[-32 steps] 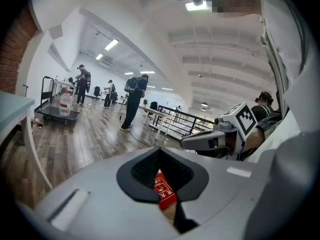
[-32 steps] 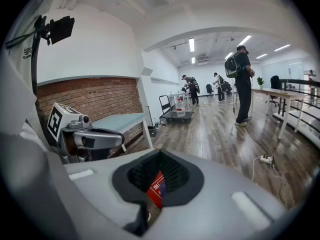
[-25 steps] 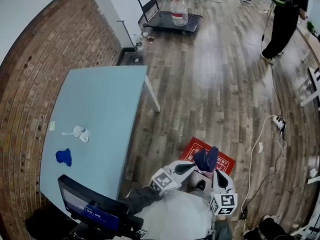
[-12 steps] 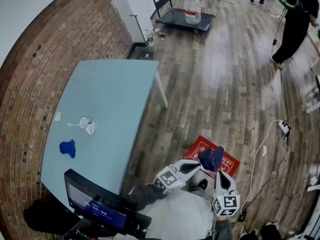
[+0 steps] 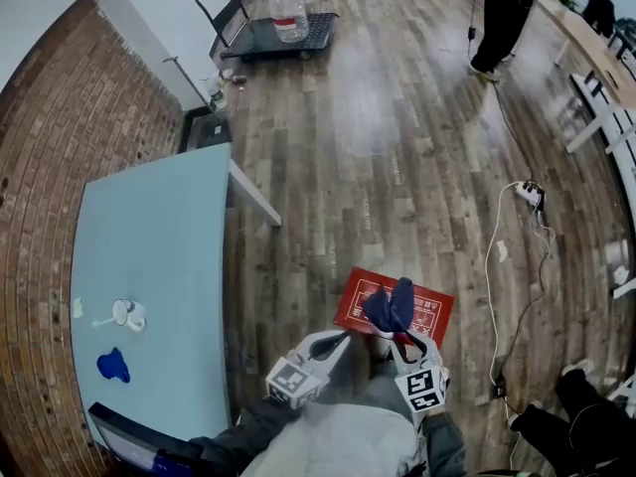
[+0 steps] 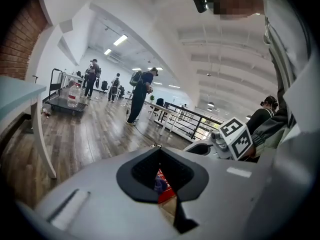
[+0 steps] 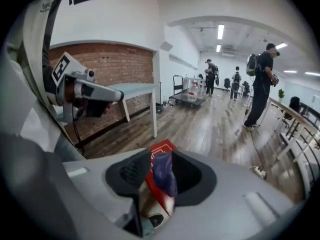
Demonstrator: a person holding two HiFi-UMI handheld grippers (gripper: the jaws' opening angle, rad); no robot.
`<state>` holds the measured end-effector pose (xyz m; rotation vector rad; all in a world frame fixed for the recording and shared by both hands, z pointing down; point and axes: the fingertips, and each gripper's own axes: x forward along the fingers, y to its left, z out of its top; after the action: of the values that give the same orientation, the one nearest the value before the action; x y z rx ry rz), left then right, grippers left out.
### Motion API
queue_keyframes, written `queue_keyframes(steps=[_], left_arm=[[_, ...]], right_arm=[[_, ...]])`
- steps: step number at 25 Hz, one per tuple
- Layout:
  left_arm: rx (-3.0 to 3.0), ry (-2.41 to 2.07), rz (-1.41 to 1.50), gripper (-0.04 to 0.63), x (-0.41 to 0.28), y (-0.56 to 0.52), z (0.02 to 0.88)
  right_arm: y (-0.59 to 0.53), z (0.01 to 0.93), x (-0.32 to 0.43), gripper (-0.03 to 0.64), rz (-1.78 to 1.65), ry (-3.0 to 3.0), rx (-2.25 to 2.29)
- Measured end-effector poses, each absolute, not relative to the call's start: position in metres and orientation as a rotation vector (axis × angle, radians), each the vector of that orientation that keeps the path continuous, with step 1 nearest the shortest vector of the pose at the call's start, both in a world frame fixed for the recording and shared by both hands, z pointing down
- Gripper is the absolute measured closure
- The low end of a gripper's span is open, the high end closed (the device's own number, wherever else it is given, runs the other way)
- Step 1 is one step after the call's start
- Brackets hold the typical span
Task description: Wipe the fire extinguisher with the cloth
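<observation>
A flat red box (image 5: 427,311) with white print lies on the wooden floor; no extinguisher body shows clearly. Over it stands a dark blue cloth (image 5: 391,306), between the jaws of my right gripper (image 5: 397,336). Those jaws are opening: in the right gripper view the cloth (image 7: 162,174) hangs in the gap, with red box showing between it and the left pad. My left gripper (image 5: 343,338) sits just left of the right one, pointing at the box. Its jaws meet at the tips with nothing held, and the red box (image 6: 162,191) shows through the slit.
A light-blue table (image 5: 149,256) stands to the left by the brick wall, bearing a small white cup (image 5: 127,313) and a blue rag (image 5: 112,365). A white cable and power strip (image 5: 527,195) lie to the right. A trolley with a water bottle (image 5: 283,23) and a person (image 5: 502,8) are far off.
Both grippers have sunk toward the red box, the right one more. The right jaws have parted around the cloth. The head view has swung, so the table now lies further left.
</observation>
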<state>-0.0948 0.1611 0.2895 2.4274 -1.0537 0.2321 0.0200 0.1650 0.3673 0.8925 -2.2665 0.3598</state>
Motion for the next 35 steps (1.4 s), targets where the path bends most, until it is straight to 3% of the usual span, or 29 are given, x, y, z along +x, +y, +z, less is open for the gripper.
queue_keyframes(steps=[4, 9, 14, 17, 22, 25, 31, 35], left_arm=[[2.414, -1.028, 0.275, 0.601, -0.108, 0.148, 0.328], [2.414, -1.003, 0.315, 0.601, -0.134, 0.118, 0.390], [2.398, -0.983, 0.361, 0.601, -0.161, 0.107, 0.409], [2.395, -1.006, 0.361, 0.601, -0.166, 0.100, 0.406], [2.356, -1.138, 0.364, 0.601, -0.159, 0.090, 0.423], [2.253, -1.247, 0.323, 0.601, -0.154, 0.088, 0.443], [2.184, -1.310, 0.313, 0.601, -0.133, 0.093, 0.464], [2.184, -1.315, 0.318, 0.601, -0.126, 0.089, 0.461]], right_arm=[[0.148, 0.438, 0.020, 0.426, 0.381, -2.150, 0.886], [0.115, 0.543, -0.008, 0.426, 0.367, -2.046, 0.829], [0.113, 0.558, -0.010, 0.471, 0.349, -2.008, 0.873], [0.111, 0.560, 0.062, 0.500, 0.310, -1.890, 1.010], [0.113, 0.558, 0.193, 0.502, 0.638, -1.691, 1.482], [0.114, 0.559, 0.151, 0.503, 0.652, -1.767, 1.448], [0.123, 0.553, -0.054, 0.503, 0.424, -2.132, 0.838], [0.131, 0.549, -0.063, 0.503, 0.408, -2.197, 0.705]])
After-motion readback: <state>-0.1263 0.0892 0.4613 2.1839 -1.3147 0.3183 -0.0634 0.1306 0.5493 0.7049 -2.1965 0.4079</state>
